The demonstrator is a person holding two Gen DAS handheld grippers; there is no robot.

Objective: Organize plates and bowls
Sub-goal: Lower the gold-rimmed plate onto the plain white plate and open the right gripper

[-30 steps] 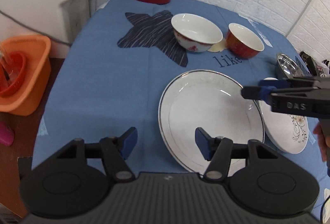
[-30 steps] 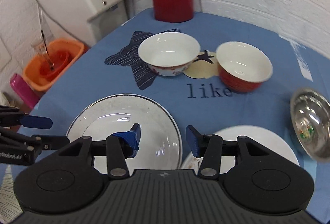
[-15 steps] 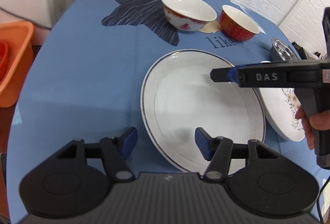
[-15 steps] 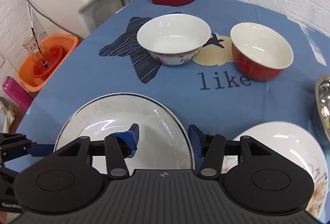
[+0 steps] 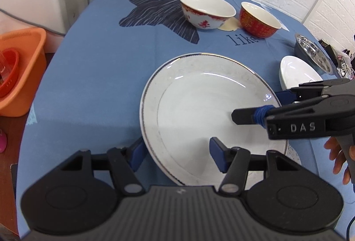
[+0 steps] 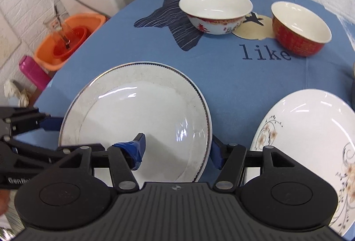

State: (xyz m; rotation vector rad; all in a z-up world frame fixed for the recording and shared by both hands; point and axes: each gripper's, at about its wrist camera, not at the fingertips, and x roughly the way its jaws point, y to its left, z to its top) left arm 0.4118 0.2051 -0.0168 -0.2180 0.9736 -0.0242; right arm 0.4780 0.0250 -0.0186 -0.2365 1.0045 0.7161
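1. Both tools have closed in on the large plate [image 5: 206,107] since a second ago: the left tool [image 5: 175,152], which then hung over bare cloth with only its right finger above the plate, now straddles the plate's near-left rim, and the right tool [image 6: 177,150] has come in to straddle the opposite rim.
2. Left tool: jaws apart, one finger outside the rim over the cloth and one over the plate's well. Nothing is clamped.
3. Right tool: jaws likewise apart, the taped finger over the well and the other just outside the rim. Whether either finger touches the plate I cannot tell.
4. Where things lie: the large plate sits flat on the blue table [image 5: 93,76], nearest the person. A floral plate [image 6: 310,141] lies just beside it to the right, apart from it. A white bowl [image 6: 215,10] and a red bowl [image 6: 301,30] stand side by side farther back, and a steel bowl [image 5: 312,54] sits at the far right edge.
5. Progress, as I judge it: no stacking is done yet. Every plate and bowl lies separate.
6. Left to do: grip and lift the large plate, pair it with the floral plate, then nest the bowls.
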